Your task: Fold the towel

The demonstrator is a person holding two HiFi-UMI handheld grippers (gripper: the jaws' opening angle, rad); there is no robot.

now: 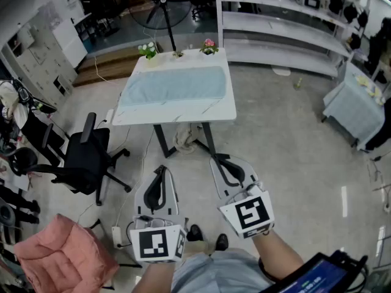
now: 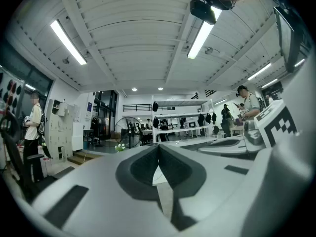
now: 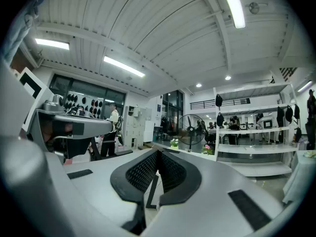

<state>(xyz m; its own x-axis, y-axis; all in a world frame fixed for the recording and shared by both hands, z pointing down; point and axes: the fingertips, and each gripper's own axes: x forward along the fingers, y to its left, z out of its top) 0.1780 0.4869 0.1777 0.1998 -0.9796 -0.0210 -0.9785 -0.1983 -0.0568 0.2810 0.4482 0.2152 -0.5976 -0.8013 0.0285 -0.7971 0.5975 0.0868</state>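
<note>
The left gripper point(image 1: 162, 168) is held level with its two dark-padded jaws pressed together, and nothing is caught between them; in the left gripper view point(image 2: 158, 146) the pads are seen meeting in a closed seam. The right gripper point(image 1: 215, 159) is likewise shut on nothing, its ribbed black pads joined at the tip in the right gripper view point(image 3: 158, 152). Both are carried side by side above the grey floor, near the table's legs and well apart from the tabletop.

The only print that can be made out is the black-and-white square marker pattern on the left gripper's white cube point(image 1: 157, 244) and on the right gripper's white cube point(image 1: 247, 213). Lines of text are shown on a dark tablet screen point(image 1: 311, 278) at the lower right, but they are too small to be read.

A pale blue rectangular cloth towel point(image 1: 174, 85) is spread flat and unfolded across a white rectangular table with black legs point(image 1: 183, 116). Most of the tabletop is covered by it, with its long side running across the table and a bare strip of white left along the near edge. Its surface is smooth, with only faint creases.

Along the table's far edge, a small plant with white flowers point(image 1: 147, 49) and a small plant with a pink flower point(image 1: 209, 45) are set. A black wheeled office chair point(image 1: 85, 154) is stood to the left of the table, and a pink padded cushion point(image 1: 61, 258) is seen at the lower left.
</note>
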